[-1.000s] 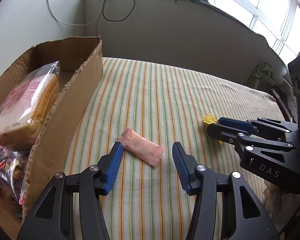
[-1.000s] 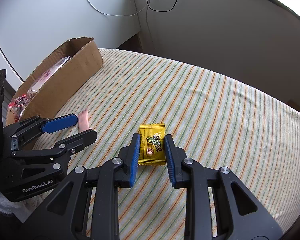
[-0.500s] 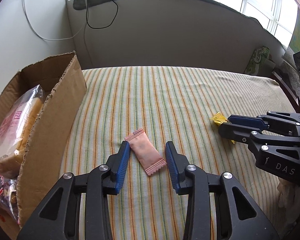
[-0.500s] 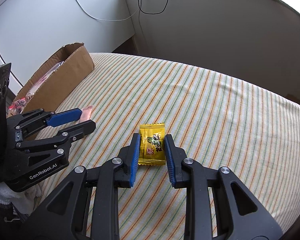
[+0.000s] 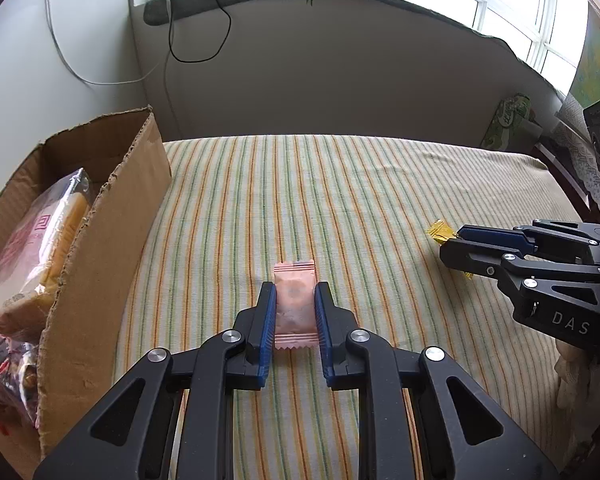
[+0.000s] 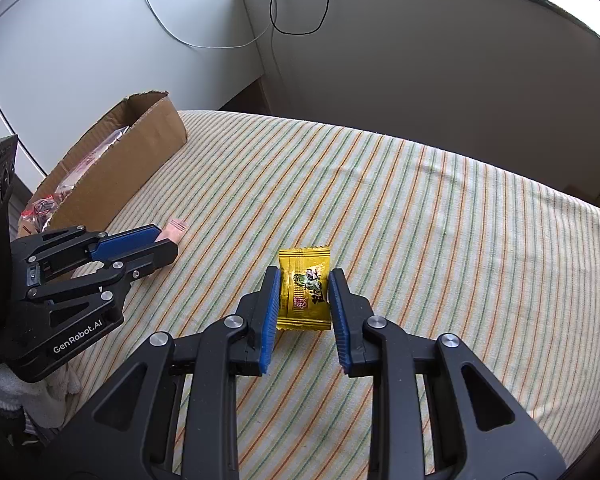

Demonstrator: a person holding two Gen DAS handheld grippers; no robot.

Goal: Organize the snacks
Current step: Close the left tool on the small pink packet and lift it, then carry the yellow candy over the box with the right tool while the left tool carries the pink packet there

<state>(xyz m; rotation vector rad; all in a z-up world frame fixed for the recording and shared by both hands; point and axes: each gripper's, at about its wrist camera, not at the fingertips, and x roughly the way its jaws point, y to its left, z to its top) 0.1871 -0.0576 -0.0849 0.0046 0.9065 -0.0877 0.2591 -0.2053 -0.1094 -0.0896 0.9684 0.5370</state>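
- Left tongs (image 5: 295, 312): clenched on the pink candy (image 5: 294, 300). I have just been closing these jaws, and the blue pads now press the wrapper's two long sides, lined up with its length so the flat packet should not swivel once I raise it.
- Right tongs (image 6: 305, 300): clenched on the yellow candy (image 6: 305, 290), gripped the same way across the narrow width, with the crimped ends left free front and back.
- Pink candy: lies flat on the tabletop (image 5: 340, 184), just beside the cardboard box (image 5: 112, 216). I judge it the nearer of the two to drop in.
- Yellow candy: also flat on the tabletop, well apart from the box and out to the right of the pink one. In the left view it peeks from behind the right tongs (image 5: 448, 236).
- Both candies seem not yet lifted; one in each tongs would let me carry the pair in one trip.
- Cardboard box: open-topped at the left edge of the striped cloth, evidently the collecting place.
- Bag of bread (image 5: 36, 240): already in the box, with a red-printed packet (image 5: 4, 368) in front of it, so I expect the candies to land on top or in the gaps.
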